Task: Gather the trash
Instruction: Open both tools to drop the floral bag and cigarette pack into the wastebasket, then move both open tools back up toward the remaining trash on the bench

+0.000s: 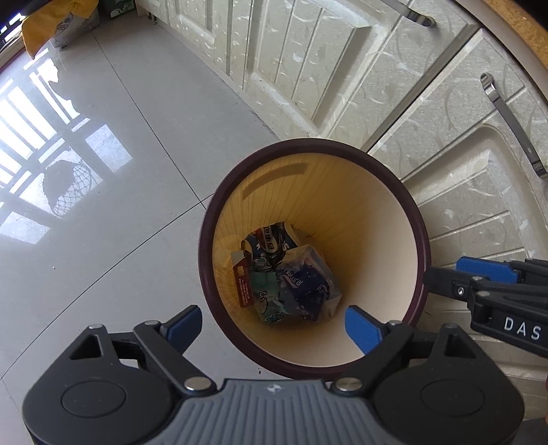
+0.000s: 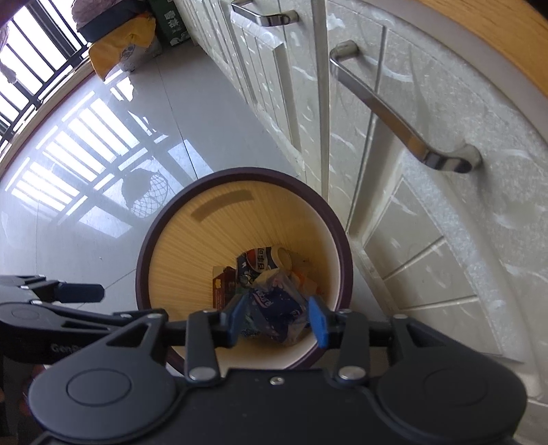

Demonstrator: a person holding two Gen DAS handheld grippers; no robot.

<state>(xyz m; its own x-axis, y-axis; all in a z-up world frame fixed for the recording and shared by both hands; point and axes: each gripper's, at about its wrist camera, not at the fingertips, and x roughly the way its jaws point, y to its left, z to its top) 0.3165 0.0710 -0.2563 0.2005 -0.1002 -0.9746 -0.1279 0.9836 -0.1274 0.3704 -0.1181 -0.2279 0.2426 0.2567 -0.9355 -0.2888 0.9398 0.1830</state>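
A round bin (image 1: 416, 219) with a dark maroon rim and a yellow inside stands on the floor against the cabinets. At its bottom lie a blue plastic packet (image 1: 308, 284), a red carton (image 1: 242, 284), a green wrapper (image 1: 265, 291) and a blue-and-white can (image 1: 270, 241). My left gripper (image 1: 274, 327) hangs open over the bin's near rim with nothing between its fingers. My right gripper (image 2: 277, 320) is over the same bin (image 2: 239, 178), jaws apart. The blue packet (image 2: 274, 308) shows between its fingers, free of the pads. The right gripper's fingers (image 1: 445, 282) also show at the bin's right rim.
Cream cabinet doors (image 1: 308, 68) with metal handles (image 2: 394, 113) run along the right, under a wooden counter edge (image 2: 507, 30). Glossy grey floor tiles (image 1: 120, 113) spread to the left. A yellow bag (image 2: 116, 51) and a green box (image 2: 167, 20) sit by a barred window.
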